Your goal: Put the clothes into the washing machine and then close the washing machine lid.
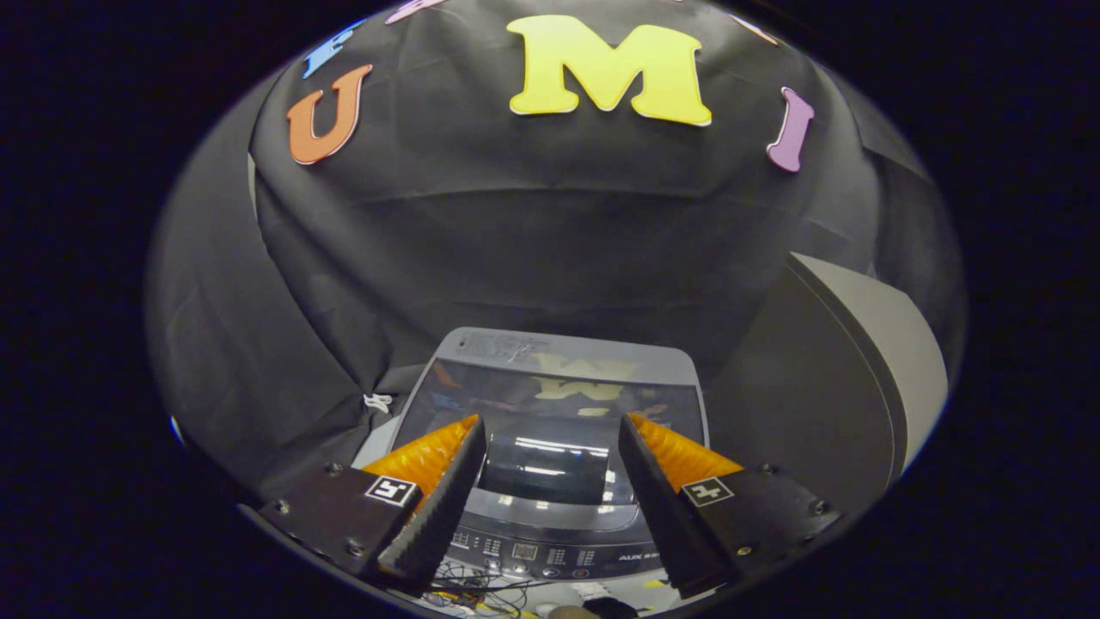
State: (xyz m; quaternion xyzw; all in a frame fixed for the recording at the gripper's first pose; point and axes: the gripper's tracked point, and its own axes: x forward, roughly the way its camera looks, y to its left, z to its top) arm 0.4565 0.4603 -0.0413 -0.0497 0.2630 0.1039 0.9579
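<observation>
1. The gripper [550,425] hangs above the washing machine [550,447] with its fingers spread wide apart, nothing held between them.
2. The top-loader sits right below and between the fingers, and its dark glass lid [550,404] looks to be lying flat and closed, with reflections all over it.
3. The control panel [541,554] with its row of buttons runs along the near edge, between the finger bases.
4. Some tangled cables [468,593] lie just in front of the panel.
5. A grey cabinet-like thing [859,370] stands to the right of the machine, can't really tell what it is.
</observation>
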